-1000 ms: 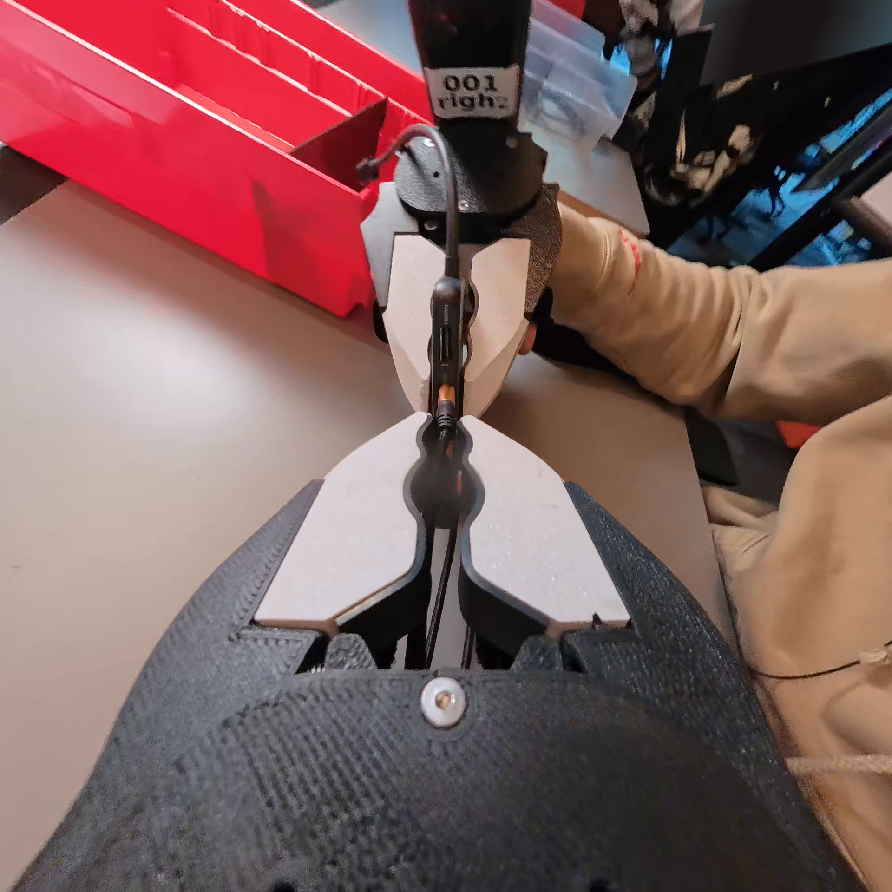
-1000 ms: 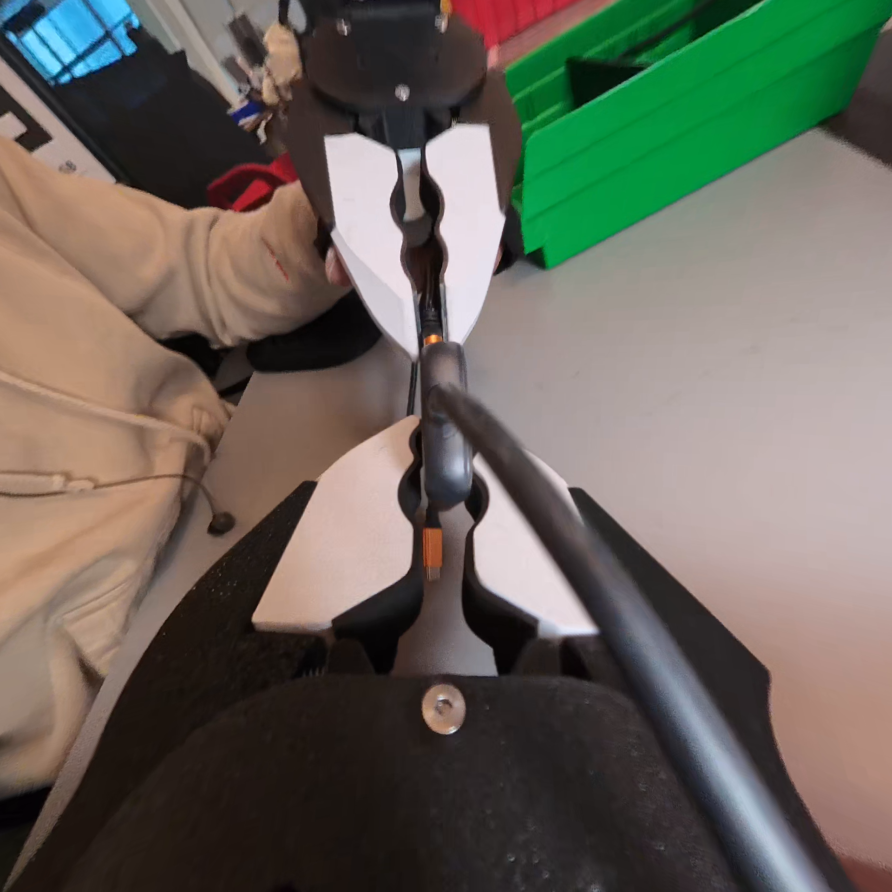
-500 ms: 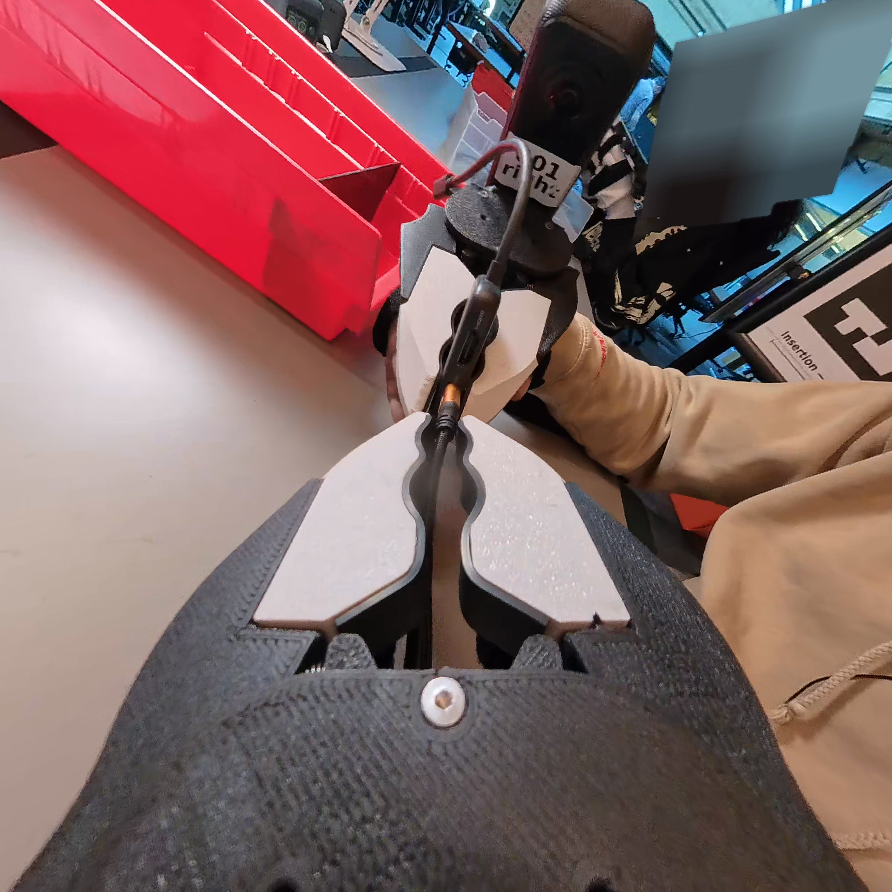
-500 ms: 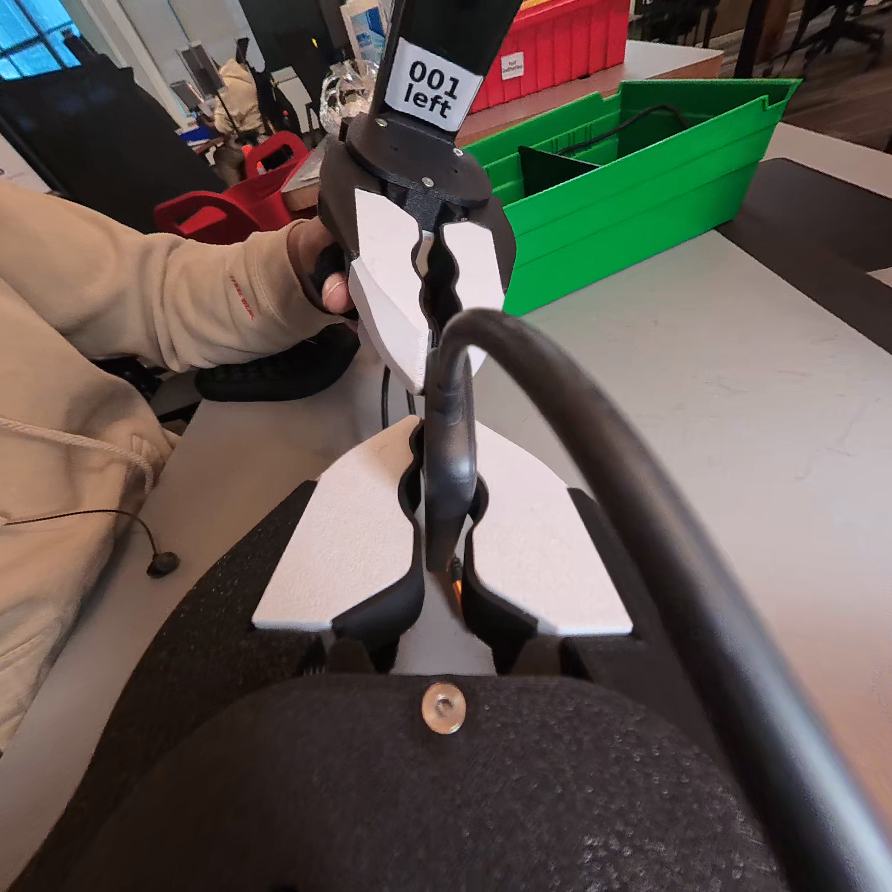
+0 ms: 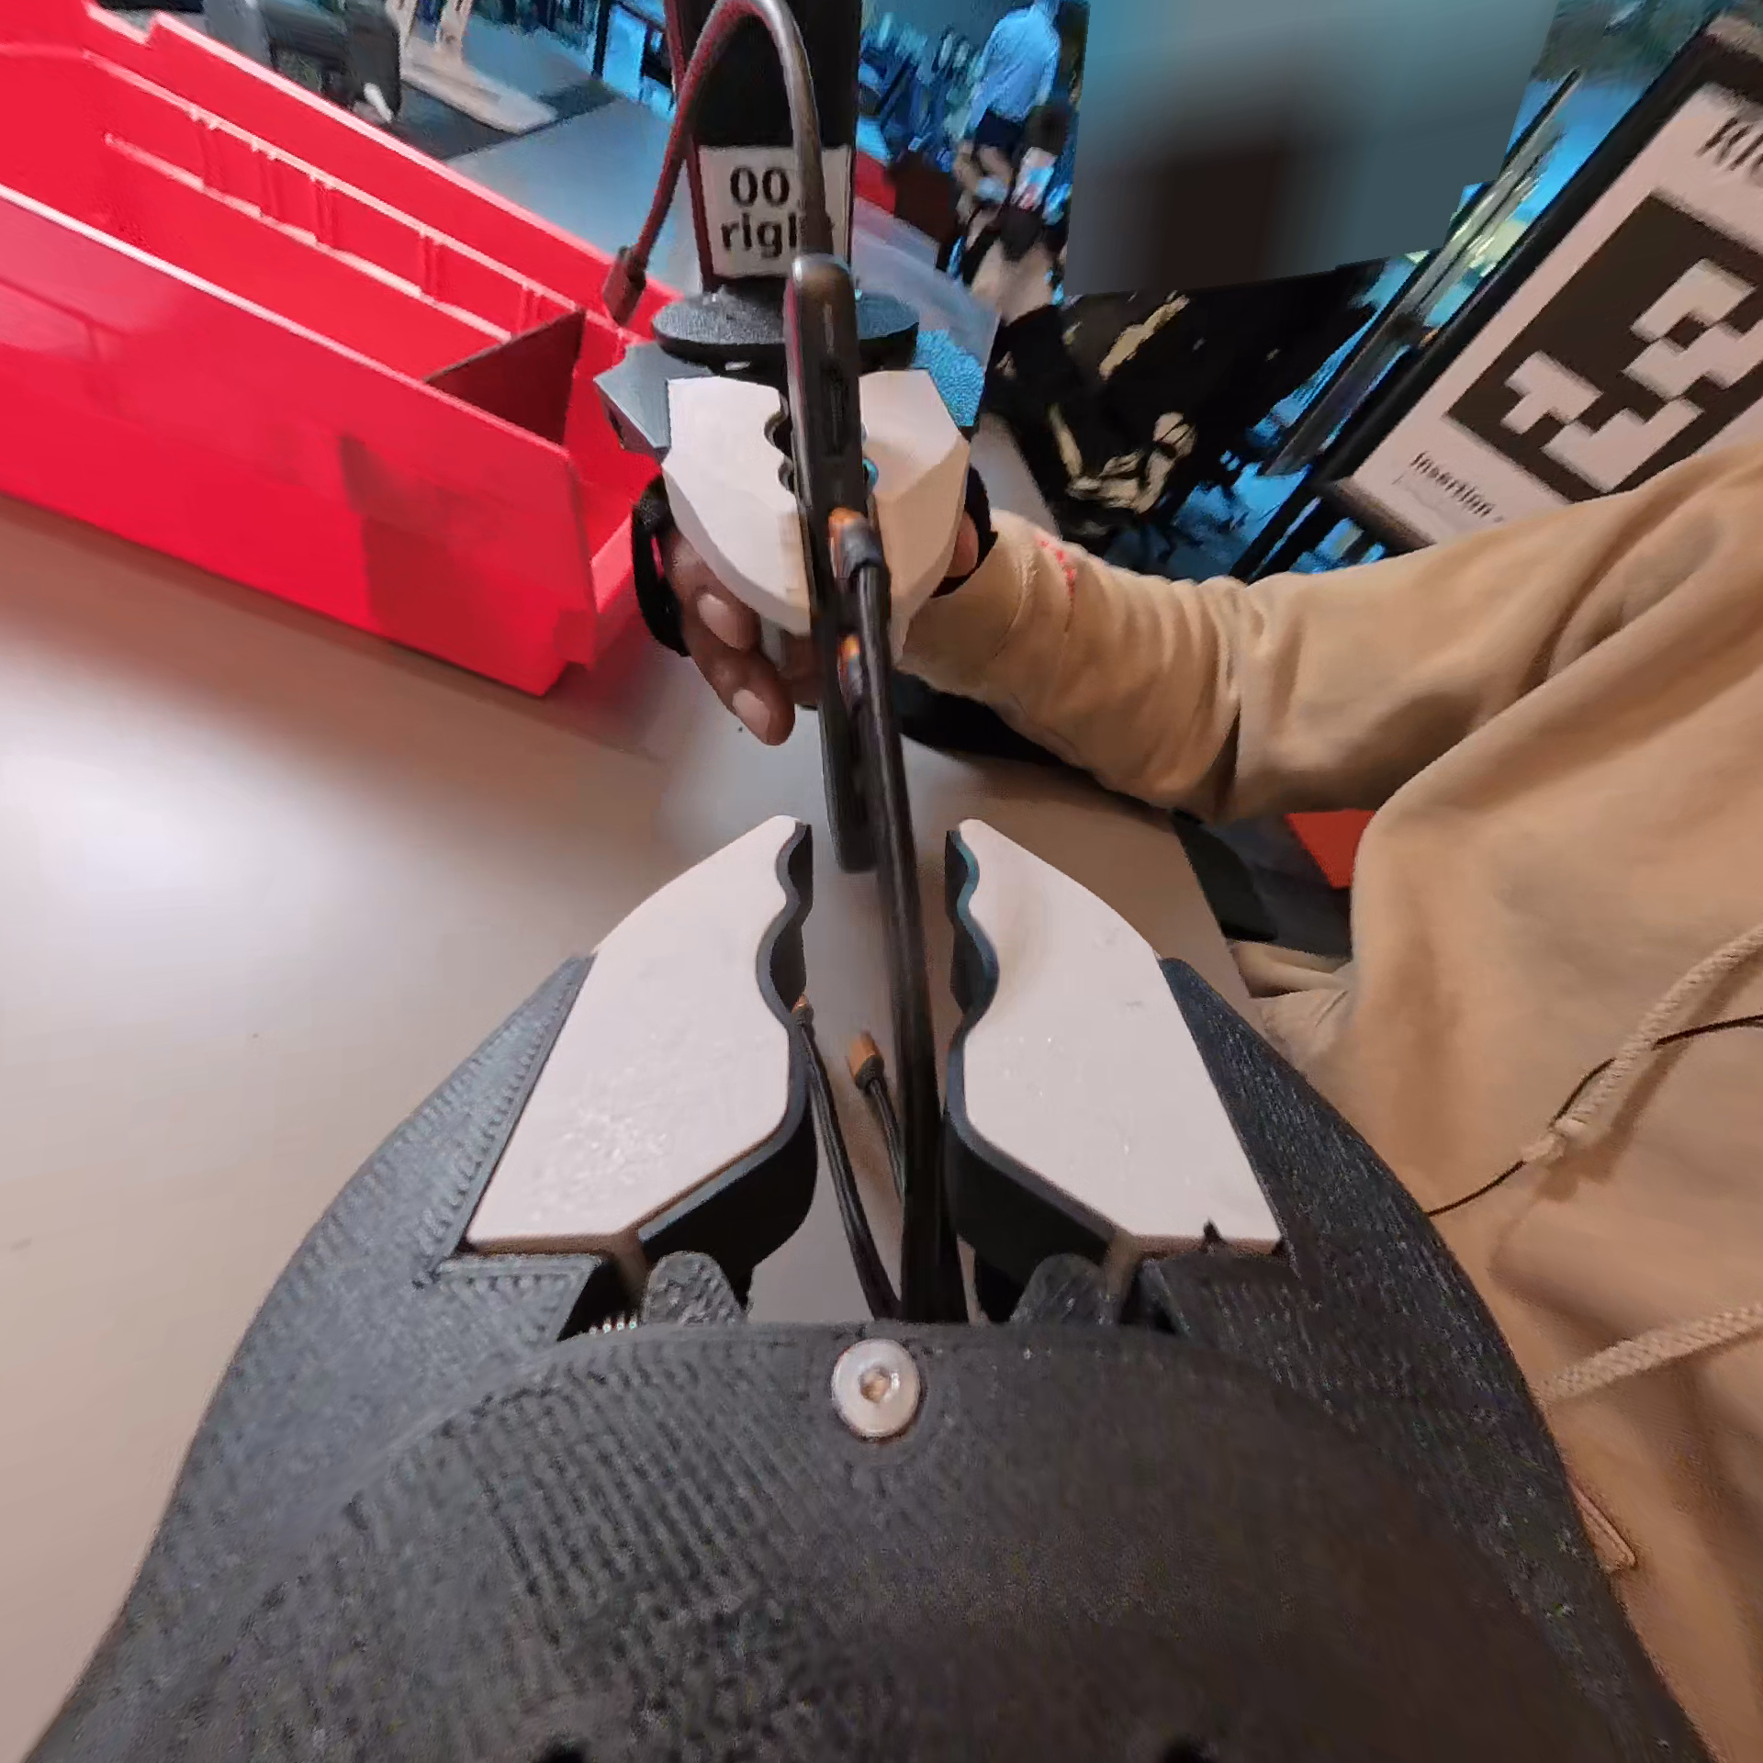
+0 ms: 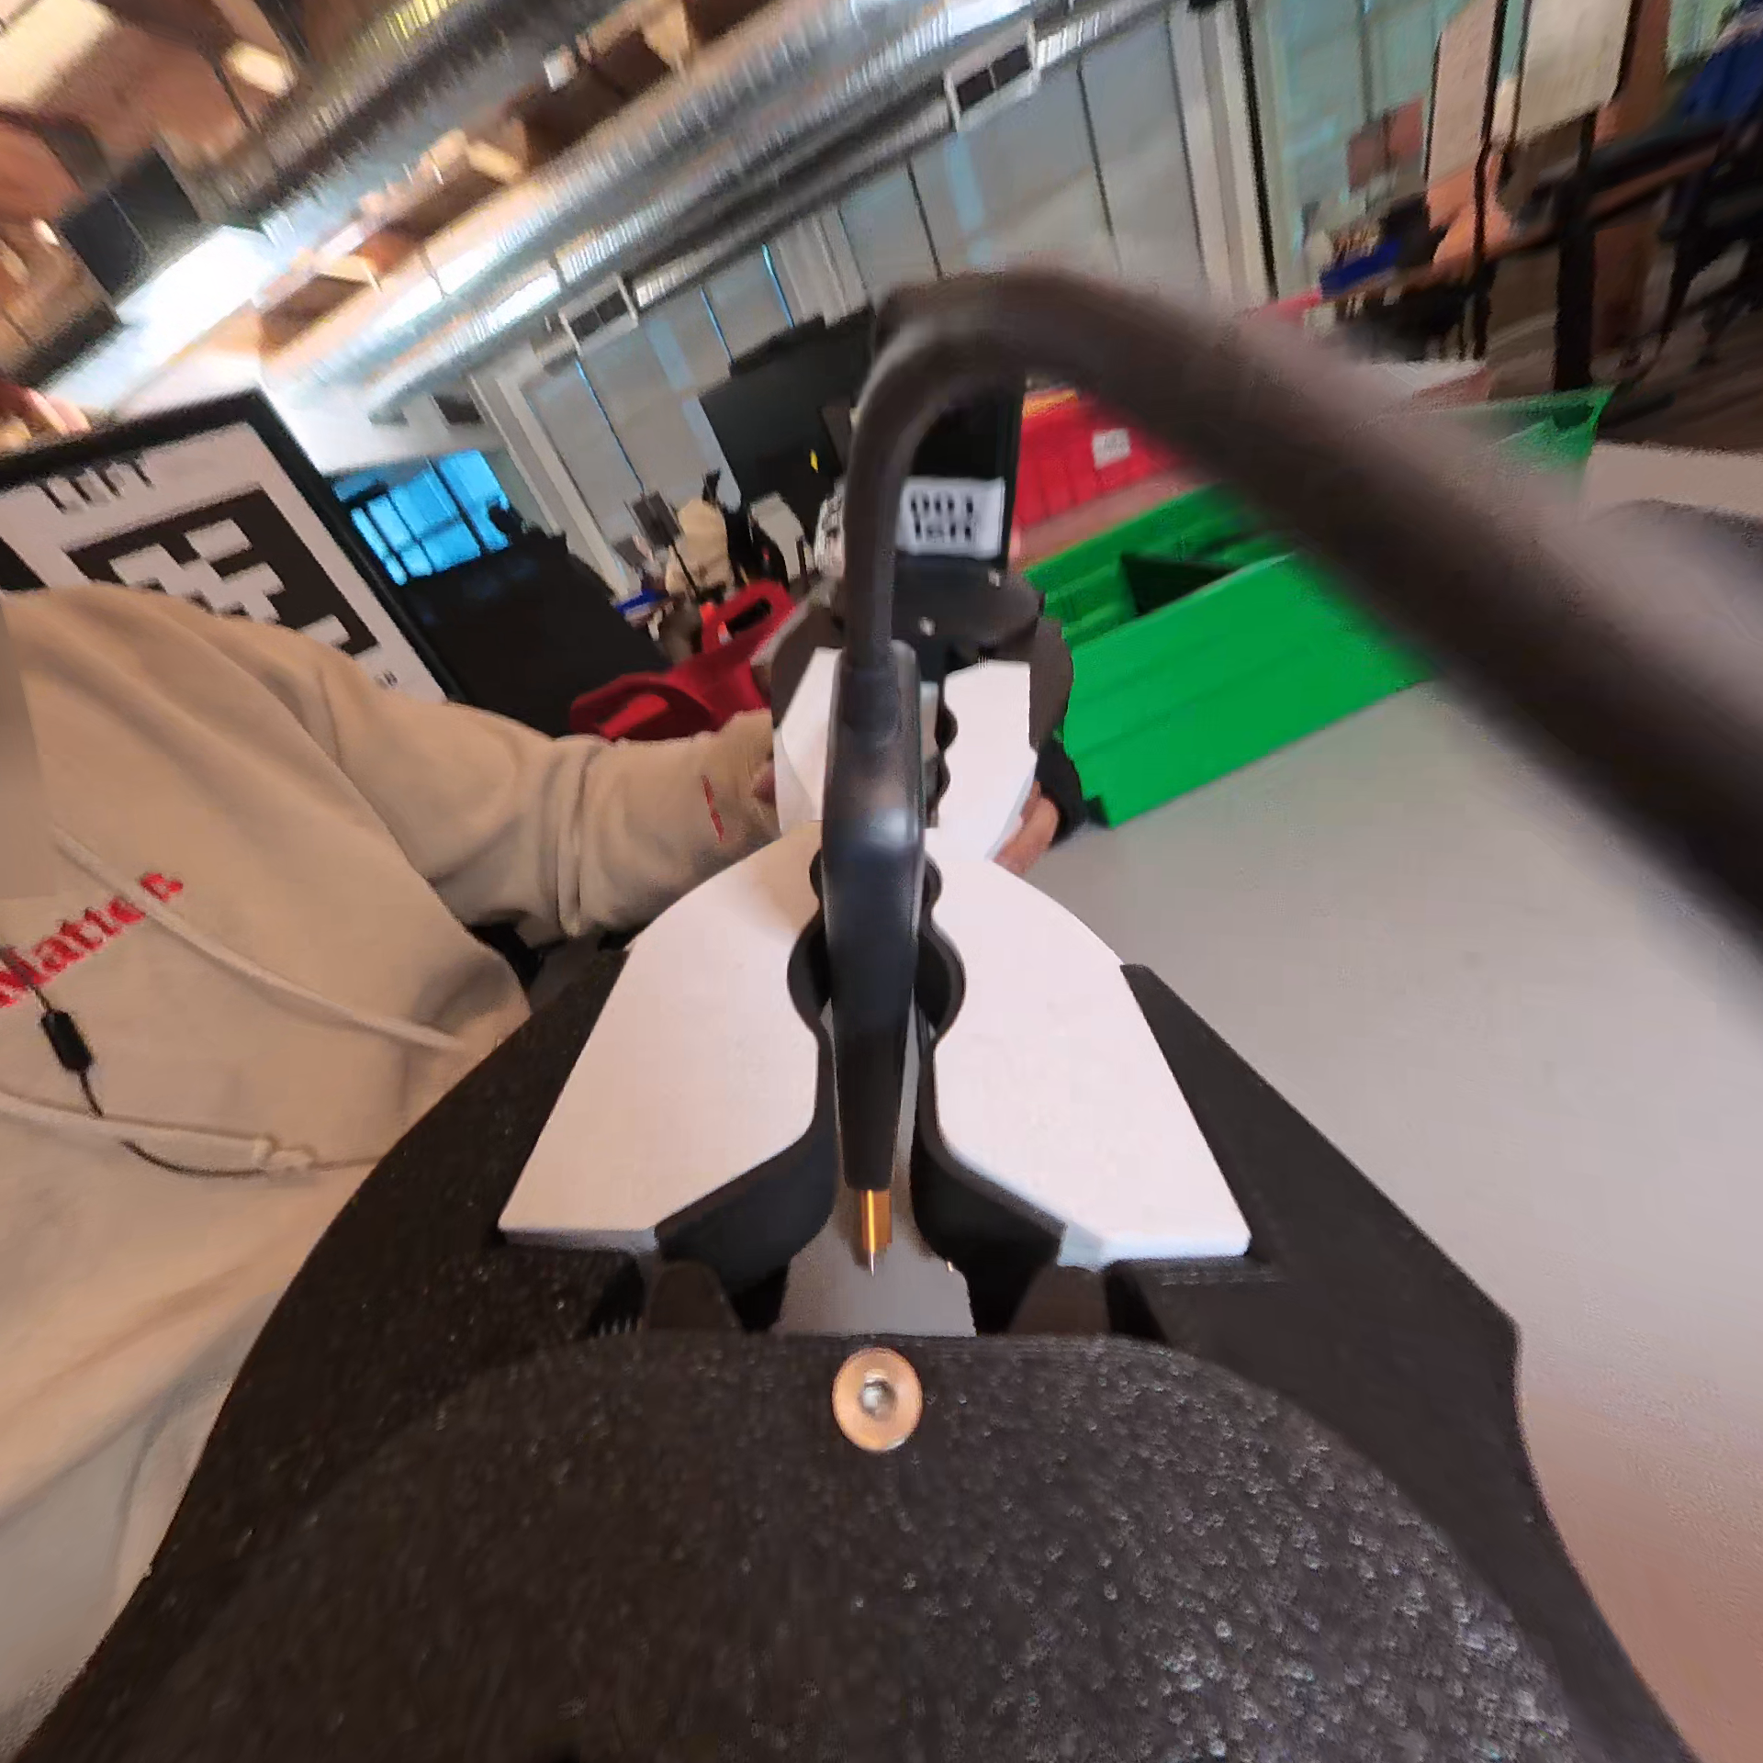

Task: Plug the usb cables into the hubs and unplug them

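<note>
The left gripper (image 5: 878, 840) is spread open around a black cable (image 5: 902, 954) plugged into the dark hub (image 6: 873, 916), which the right gripper (image 6: 873, 873) clamps edge-up just ahead. Unplugging seems still to come. Beyond: red bin (image 5: 286, 458), green bin (image 6: 1231, 668), bare table (image 5: 238, 906).

Glossy red plastic bin (image 5: 286, 458), smooth matt table (image 5: 238, 906), rough-grained black tool (image 5: 878, 859) housing.
</note>
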`<state>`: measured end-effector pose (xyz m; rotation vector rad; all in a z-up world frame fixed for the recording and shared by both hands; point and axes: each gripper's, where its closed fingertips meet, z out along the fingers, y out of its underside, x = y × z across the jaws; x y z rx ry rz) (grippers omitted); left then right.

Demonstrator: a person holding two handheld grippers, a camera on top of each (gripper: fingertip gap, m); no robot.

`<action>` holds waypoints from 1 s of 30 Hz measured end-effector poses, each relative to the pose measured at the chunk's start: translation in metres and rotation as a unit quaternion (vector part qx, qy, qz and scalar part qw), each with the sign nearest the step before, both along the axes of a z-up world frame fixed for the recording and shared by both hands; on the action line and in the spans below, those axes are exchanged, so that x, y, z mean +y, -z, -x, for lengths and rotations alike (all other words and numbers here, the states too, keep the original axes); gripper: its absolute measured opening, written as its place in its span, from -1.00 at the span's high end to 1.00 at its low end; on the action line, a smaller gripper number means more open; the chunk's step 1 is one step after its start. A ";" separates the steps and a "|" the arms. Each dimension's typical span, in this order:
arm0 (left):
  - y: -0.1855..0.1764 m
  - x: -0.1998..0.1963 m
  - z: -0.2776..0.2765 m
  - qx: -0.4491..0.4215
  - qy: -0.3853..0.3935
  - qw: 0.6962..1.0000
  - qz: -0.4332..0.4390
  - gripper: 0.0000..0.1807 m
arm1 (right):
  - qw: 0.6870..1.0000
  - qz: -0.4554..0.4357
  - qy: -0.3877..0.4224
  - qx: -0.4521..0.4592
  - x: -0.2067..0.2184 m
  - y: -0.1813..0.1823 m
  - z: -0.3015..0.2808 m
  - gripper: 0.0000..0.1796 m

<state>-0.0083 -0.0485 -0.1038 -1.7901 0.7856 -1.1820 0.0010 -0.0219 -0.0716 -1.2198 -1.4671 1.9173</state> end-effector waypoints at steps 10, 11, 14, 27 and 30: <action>-0.015 0.017 -0.015 -0.079 -0.061 0.992 -0.078 0.58 | 0.981 0.090 0.086 0.150 0.011 -0.043 0.002 0.87; -0.016 0.017 -0.018 -0.084 -0.063 0.991 -0.084 0.61 | 0.980 0.091 0.093 0.154 0.010 -0.043 0.004 0.86; -0.014 0.018 -0.022 -0.073 -0.069 0.990 -0.095 0.78 | 0.980 0.095 0.100 0.144 0.008 -0.039 0.009 0.86; -0.020 0.046 0.037 -0.082 -0.192 0.977 -0.050 0.86 | 0.979 0.000 0.151 -0.140 0.038 0.031 0.021 0.63; -0.025 0.045 0.045 -0.088 -0.190 0.976 -0.053 0.86 | 0.967 -0.094 0.101 -0.214 0.021 0.048 0.010 0.64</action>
